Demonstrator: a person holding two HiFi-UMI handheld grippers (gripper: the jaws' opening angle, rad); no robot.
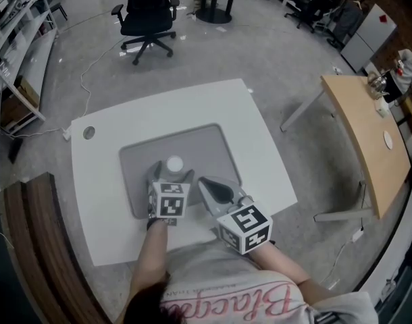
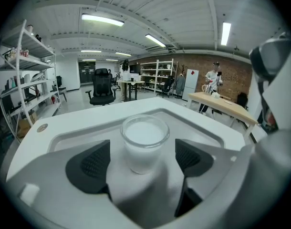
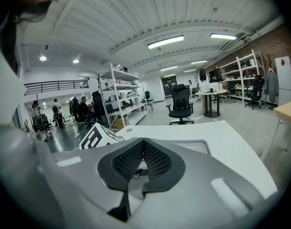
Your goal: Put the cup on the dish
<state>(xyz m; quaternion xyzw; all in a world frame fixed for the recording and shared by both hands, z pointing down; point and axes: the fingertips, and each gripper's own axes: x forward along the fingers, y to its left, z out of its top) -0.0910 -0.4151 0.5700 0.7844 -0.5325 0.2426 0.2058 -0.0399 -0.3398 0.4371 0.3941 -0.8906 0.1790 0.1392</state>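
A small glass cup (image 1: 174,163) with white contents stands upright on the grey dish (image 1: 209,147), a shallow rimmed tray on the white table. My left gripper (image 1: 173,173) is open with one jaw on each side of the cup. In the left gripper view the cup (image 2: 144,142) sits between the dark pads (image 2: 90,165), and a gap shows on both sides. The dish's rim (image 2: 186,117) runs behind it. My right gripper (image 1: 215,190) is shut over the dish's near right corner with nothing in it. Its pads (image 3: 157,162) press together in the right gripper view.
The white table (image 1: 263,147) has a round cable hole (image 1: 89,132) at its far left. A wooden desk (image 1: 365,137) stands to the right and a black office chair (image 1: 148,13) beyond the table. A dark wooden edge (image 1: 32,248) runs along the near left.
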